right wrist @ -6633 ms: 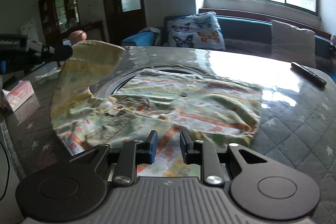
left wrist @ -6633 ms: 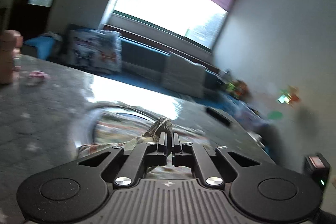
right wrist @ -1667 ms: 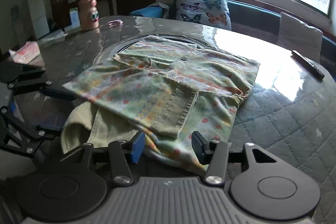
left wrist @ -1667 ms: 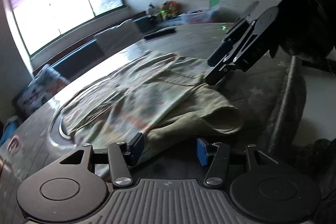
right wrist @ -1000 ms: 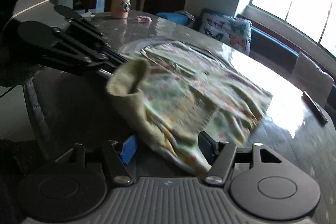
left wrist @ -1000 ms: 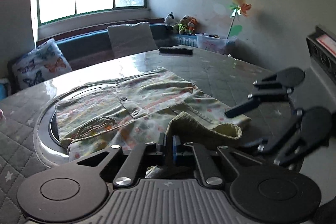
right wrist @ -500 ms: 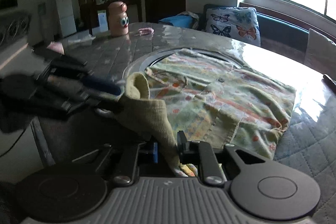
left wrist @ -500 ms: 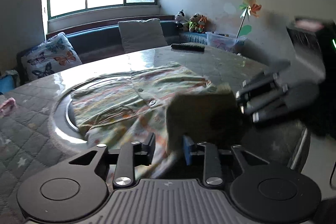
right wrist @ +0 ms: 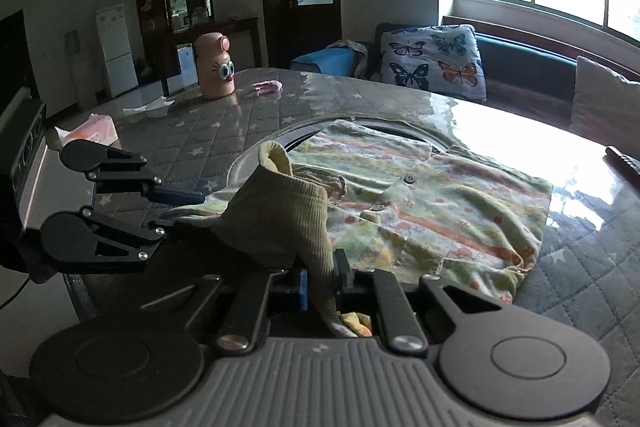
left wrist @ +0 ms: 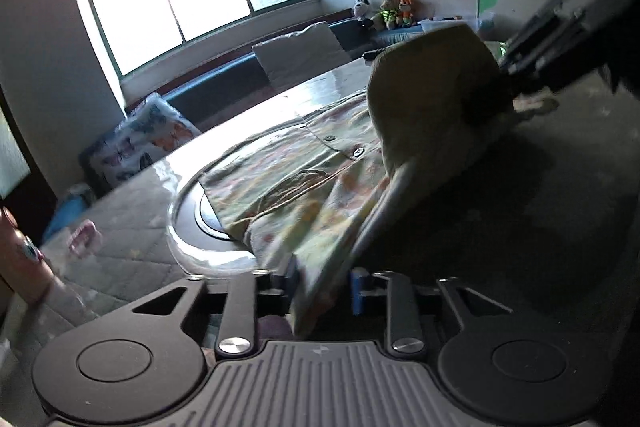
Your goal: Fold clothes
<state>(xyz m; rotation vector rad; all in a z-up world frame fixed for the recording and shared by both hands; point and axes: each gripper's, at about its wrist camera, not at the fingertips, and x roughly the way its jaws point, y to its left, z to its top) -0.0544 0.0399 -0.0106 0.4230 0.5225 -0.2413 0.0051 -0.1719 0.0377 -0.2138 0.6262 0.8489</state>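
A floral button shirt [right wrist: 440, 203] lies spread on the round table [right wrist: 592, 267], over its inset ring. Its near ribbed olive hem [right wrist: 288, 219] is lifted off the table and hangs between both grippers. My right gripper [right wrist: 322, 281] has its jaws closing, with the pads pinching one end of that hem. In the right wrist view my left gripper [right wrist: 180, 211] comes in from the left onto the other end. In its own view, the left gripper [left wrist: 323, 283] has its jaws closing, and the shirt's [left wrist: 288, 179] edge fills the gap. The right gripper [left wrist: 532, 63] is a blur at upper right.
A pink bottle with cartoon eyes [right wrist: 216, 71], a small pink item [right wrist: 266, 87] and a tissue pack [right wrist: 92, 129] stand on the far left of the table. A dark remote [right wrist: 624, 163] lies at the right edge. A bench with a butterfly pillow [right wrist: 432, 63] runs under the window.
The right jaws, wide around the hem a second ago, have closed on it. The left jaws loosened, then narrowed again. The hem is now raised higher off the table between both grippers.
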